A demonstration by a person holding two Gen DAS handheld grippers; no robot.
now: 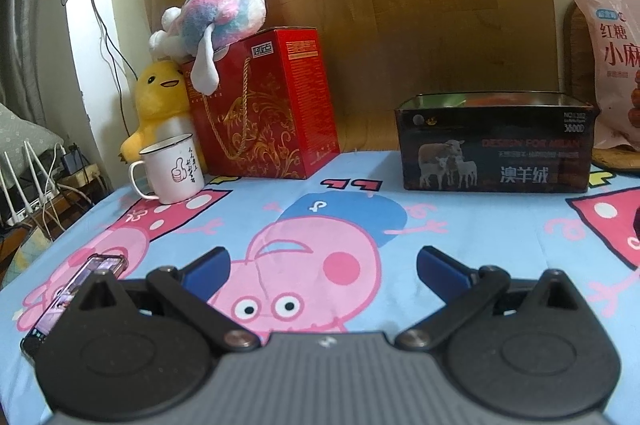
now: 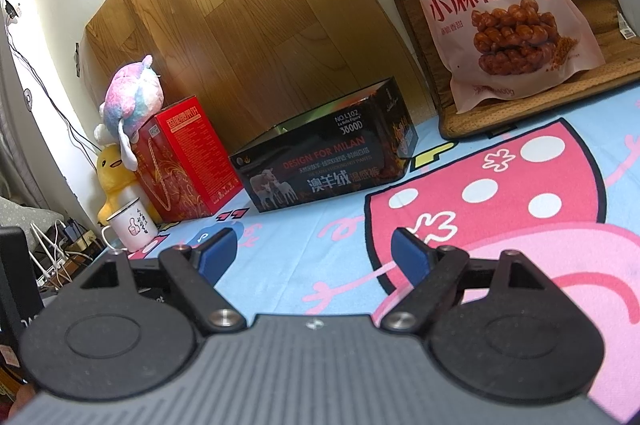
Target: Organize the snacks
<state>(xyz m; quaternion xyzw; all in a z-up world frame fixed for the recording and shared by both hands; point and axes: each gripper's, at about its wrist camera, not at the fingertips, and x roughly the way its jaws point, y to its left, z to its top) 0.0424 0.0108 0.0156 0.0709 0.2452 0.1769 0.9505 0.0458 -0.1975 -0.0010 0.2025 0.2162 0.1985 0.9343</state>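
Two grippers hover over our cartoon-print cloth (image 1: 320,185), each with its jaws spread apart and nothing between them: the left gripper (image 1: 322,267) and the right gripper (image 2: 314,253). From the right one, the pink snack bag (image 2: 496,5) leans upright at one o'clock on a woven mat (image 2: 520,105), and the open dark box (image 2: 328,161) sits at twelve o'clock, beside a red gift box (image 2: 180,161).

Left gripper (image 1: 322,265) jaws apart; dark box (image 1: 496,145) beyond.
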